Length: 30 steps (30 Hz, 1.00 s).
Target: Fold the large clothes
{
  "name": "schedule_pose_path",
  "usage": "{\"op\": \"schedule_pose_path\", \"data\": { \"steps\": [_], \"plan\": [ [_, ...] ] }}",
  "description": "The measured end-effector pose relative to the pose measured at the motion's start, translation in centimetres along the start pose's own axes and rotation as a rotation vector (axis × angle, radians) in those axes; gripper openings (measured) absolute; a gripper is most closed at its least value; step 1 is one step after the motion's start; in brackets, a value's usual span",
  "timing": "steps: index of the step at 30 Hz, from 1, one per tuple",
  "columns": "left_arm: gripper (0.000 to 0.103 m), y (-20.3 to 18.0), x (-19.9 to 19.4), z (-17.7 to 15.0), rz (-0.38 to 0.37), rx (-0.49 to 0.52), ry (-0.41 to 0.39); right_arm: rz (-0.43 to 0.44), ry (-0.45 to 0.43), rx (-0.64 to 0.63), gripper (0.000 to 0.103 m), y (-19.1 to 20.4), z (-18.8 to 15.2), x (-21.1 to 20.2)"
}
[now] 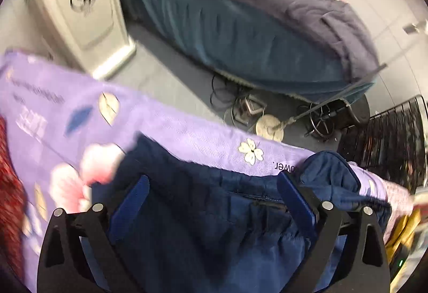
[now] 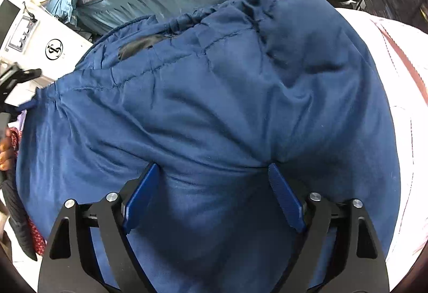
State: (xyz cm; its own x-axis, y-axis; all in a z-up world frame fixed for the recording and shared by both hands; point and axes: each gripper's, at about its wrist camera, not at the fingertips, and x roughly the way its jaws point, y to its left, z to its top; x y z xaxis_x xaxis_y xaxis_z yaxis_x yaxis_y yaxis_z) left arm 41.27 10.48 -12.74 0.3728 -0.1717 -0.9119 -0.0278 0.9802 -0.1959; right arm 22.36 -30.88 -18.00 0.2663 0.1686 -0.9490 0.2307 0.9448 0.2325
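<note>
A large navy blue garment with a gathered elastic waistband (image 2: pixel 214 95) lies spread on the bed and fills the right wrist view. My right gripper (image 2: pixel 212 172) is open, its blue pads wide apart just above the cloth. In the left wrist view the same garment (image 1: pixel 214 226) lies on a lilac flowered sheet (image 1: pixel 187 132). My left gripper (image 1: pixel 214 183) is open over the garment's waistband edge, with cloth lying between the spread fingers. The left wrist view is blurred by motion.
A teal bed with a grey-purple blanket (image 1: pixel 240 25) stands beyond, with a white appliance (image 1: pixel 85 4) beside it. Cables and a stand base (image 1: pixel 267 127) lie on the floor. A black wire rack (image 1: pixel 396 132) is at right. Red clothing (image 1: pixel 8 186) lies at left.
</note>
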Motion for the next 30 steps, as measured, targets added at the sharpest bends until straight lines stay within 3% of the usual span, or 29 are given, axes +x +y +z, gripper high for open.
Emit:
{"op": "schedule_pose_path", "data": {
  "steps": [2, 4, 6, 8, 12, 18, 21, 24, 30],
  "plan": [
    [0.094, 0.8, -2.3, 0.1, 0.016, 0.002, -0.064, 0.001, 0.001, -0.001, 0.089, 0.2, 0.0, 0.1],
    [0.094, 3.1, -4.6, 0.8, -0.015, -0.064, -0.096, 0.001, 0.001, -0.002, 0.09, 0.6, 0.3, 0.4],
    [0.094, 4.2, -6.3, 0.4, 0.018, -0.067, -0.129, -0.004, 0.004, -0.007, 0.09, 0.8, 0.3, 0.1],
    [0.094, 4.0, -7.7, -0.9, 0.049, 0.014, -0.132, -0.018, -0.002, -0.01, 0.09, 1.0, 0.1, -0.5],
    [0.096, 1.4, -8.7, -7.1, 0.076, 0.179, -0.112, -0.074, -0.036, -0.032, 0.09, 2.2, -0.4, -2.5],
    [0.097, -1.1, -6.8, -16.4, 0.074, 0.27, -0.007, -0.138, -0.046, -0.082, 0.09, 2.8, -2.8, -5.2],
    [0.097, -1.9, -4.6, -18.4, 0.148, 0.297, 0.028, -0.163, -0.021, -0.101, 0.09, 2.9, -4.1, -5.1],
    [0.098, -2.3, -2.6, -18.4, 0.203, 0.326, 0.062, -0.192, 0.013, -0.109, 0.09, 2.5, -5.1, -4.1],
    [0.099, -2.2, 0.6, -16.0, 0.212, 0.263, 0.148, -0.202, 0.02, -0.117, 0.093, 1.8, -5.7, -2.3]
  ]
}}
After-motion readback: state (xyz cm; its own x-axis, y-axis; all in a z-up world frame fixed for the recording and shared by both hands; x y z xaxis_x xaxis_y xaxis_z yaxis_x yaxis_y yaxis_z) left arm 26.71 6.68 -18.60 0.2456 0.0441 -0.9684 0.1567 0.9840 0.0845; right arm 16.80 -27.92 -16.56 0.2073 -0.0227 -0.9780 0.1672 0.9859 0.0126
